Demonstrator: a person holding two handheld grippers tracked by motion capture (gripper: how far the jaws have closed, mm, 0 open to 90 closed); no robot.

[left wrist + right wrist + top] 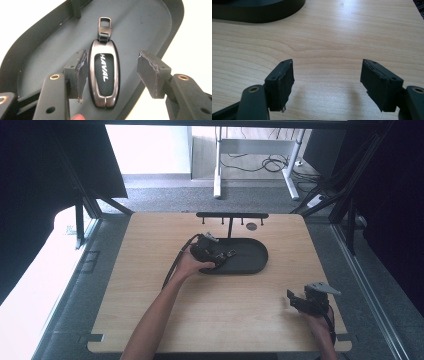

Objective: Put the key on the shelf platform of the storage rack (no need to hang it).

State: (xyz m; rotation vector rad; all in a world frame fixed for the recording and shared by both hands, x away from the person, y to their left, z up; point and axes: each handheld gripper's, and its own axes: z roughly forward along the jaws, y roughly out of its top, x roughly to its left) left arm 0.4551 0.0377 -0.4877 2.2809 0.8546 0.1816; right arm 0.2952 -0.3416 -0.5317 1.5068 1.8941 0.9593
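**Key fob lined up, grab not yet made**

The key fob [104, 75] lies flat in the dark oval tray [150, 27], clip end pointing away, HAVAL lettering up. The left gripper [112, 72] sits right over it, jaws apart and straddling the fob: one pad looks to be touching its side, the other stands clear. Nothing is clamped, so the pick looks about to happen, with closing and lifting left. Over at the near right of the wooden table [150, 310], the right gripper [305, 301] hangs idle, jaws wide, holding nothing.
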